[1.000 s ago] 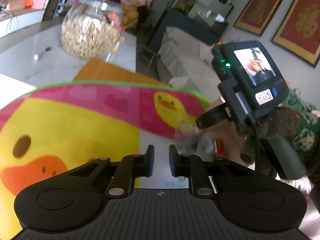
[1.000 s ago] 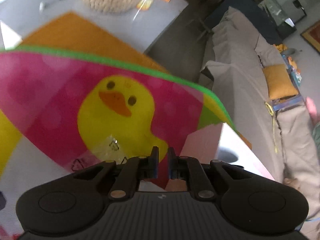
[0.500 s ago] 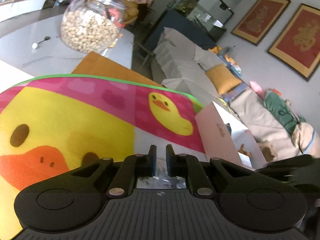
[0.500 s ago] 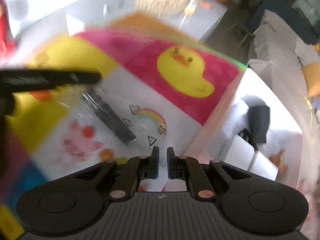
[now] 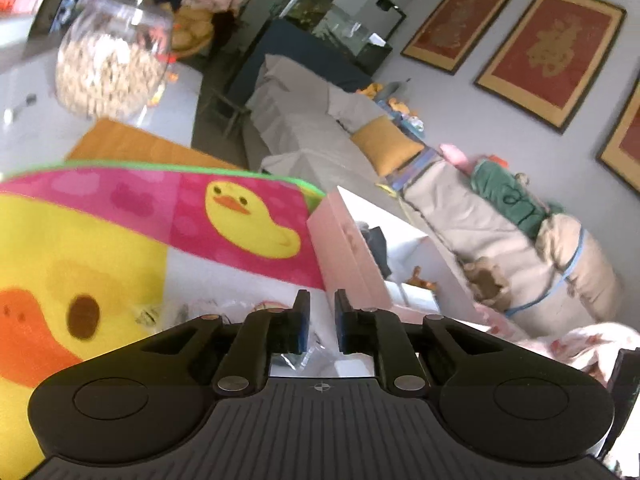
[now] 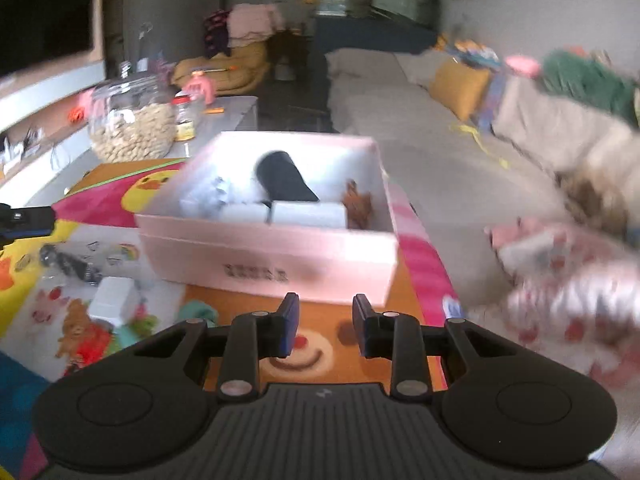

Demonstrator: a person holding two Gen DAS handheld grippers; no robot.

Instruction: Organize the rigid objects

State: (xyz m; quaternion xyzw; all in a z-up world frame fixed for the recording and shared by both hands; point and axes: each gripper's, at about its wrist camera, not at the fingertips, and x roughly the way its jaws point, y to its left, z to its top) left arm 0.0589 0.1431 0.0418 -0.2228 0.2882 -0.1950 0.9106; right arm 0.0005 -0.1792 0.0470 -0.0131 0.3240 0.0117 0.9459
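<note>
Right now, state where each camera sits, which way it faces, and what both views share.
Left wrist: on the left gripper, low over the duck mat, facing the sofa wall; own fingers show, near-closed over clear plastic.
Right wrist: on the right gripper, facing the pink box; own fingers show, parted, empty.
Shared: pink box, nut jar, duck mat.

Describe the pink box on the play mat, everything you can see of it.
The pink box is a shallow, open-topped rectangle that looks like stiff card, with a white inside and a line of dark print, too blurred to read, on its near wall. It sits flat on the colourful play mat. Inside lie a black object, white blocks and a small brown thing. Neither gripper touches it.
</note>
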